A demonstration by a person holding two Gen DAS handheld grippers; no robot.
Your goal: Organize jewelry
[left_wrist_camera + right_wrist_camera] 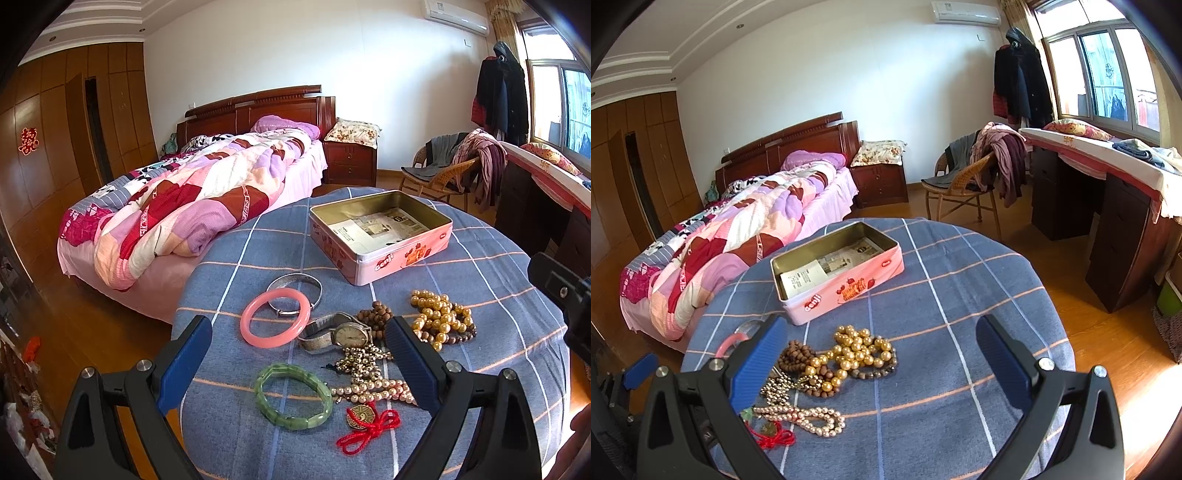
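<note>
An open pink tin box [384, 251] lined with paper sits on a round table with a blue checked cloth [498, 295]; it also shows in the right wrist view [846, 284]. Jewelry lies in front of it: a pink bangle [275, 322], silver bangle [295, 281], watch [347, 334], green bracelet [293, 396], gold beads [439, 317], brown beads [376, 316], a pearl strand [373, 392] and a red-corded charm [364, 424]. My left gripper [299, 347] is open above the pile. My right gripper [882, 354] is open above the gold beads [860, 350] and pearl strand [809, 419].
A bed with a patchwork quilt [192, 199] stands left of the table. A wicker chair with clothes [971, 181] and a dark desk [1108, 206] stand at the right. Wooden floor surrounds the table.
</note>
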